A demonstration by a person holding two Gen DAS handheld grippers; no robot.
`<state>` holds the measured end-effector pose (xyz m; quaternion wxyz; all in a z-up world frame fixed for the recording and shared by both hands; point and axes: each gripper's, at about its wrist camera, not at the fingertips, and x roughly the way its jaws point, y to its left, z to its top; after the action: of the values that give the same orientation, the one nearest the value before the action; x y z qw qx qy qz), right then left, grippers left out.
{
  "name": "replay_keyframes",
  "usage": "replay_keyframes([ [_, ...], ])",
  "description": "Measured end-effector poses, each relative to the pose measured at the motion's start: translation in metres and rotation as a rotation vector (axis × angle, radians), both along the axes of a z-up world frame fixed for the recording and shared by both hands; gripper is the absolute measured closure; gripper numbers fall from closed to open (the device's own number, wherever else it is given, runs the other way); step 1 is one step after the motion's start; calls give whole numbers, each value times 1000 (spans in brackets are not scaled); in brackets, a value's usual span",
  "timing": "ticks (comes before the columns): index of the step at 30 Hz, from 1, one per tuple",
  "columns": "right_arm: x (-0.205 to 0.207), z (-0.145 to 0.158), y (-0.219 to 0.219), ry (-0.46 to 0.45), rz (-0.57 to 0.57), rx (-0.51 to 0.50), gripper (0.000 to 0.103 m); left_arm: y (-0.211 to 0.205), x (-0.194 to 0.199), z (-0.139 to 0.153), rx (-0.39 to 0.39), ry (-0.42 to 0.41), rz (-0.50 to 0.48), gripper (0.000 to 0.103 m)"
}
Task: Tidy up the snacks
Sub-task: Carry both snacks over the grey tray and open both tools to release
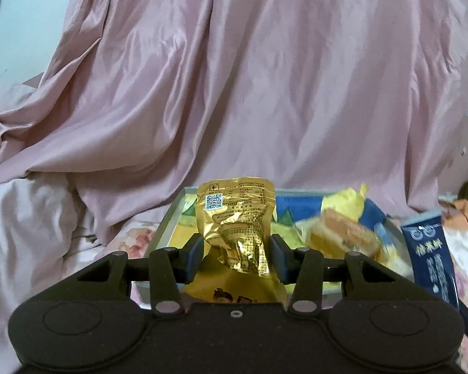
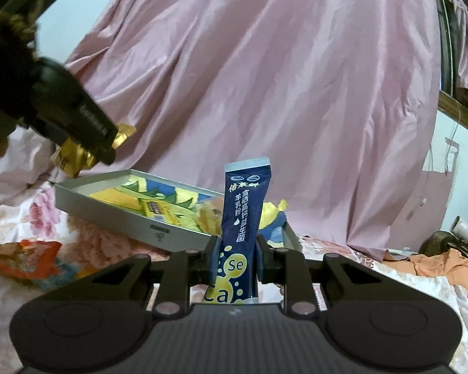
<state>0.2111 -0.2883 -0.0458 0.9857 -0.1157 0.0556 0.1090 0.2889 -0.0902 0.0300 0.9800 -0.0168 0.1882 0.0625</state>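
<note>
Pink bedding [image 1: 265,78] backs the tin tray [image 2: 109,215]; with left gripper [image 1: 237,249] fingers clamped on the gold pouch [image 1: 237,218] and right gripper [image 2: 236,255] fingers on the blue sachet [image 2: 243,205], each should be lowered flat inside.

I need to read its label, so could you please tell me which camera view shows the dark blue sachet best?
The right wrist view: the dark blue sachet stands upright, centred and sharp in the right gripper. The left wrist view shows only part of it at the right edge, blurred.

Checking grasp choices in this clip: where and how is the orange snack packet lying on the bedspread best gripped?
Judging from the right wrist view, the orange packet lies flat and crumpled on the floral bedspread. Come from above and pinch a raised, wrinkled edge; its flat body gives the fingers nothing to close around.
</note>
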Motion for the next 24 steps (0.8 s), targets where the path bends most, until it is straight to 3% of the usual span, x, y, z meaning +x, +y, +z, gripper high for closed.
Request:
replay_keyframes([
  [7, 23, -6, -7, -100, -29, 46, 77, -15, 33, -5, -28, -36, -33, 55],
  [16, 70, 9, -19, -235, -66, 146, 77, -24, 76, -8, -79, -66, -20, 55],
  [20, 93, 14, -21, -244, -74, 192, 77, -29, 91, -19, -78, -61, -21, 55],
  [24, 116, 9, -25, -197, -70, 212, 77, -33, 105, -33, -77, -23, -33, 54],
])
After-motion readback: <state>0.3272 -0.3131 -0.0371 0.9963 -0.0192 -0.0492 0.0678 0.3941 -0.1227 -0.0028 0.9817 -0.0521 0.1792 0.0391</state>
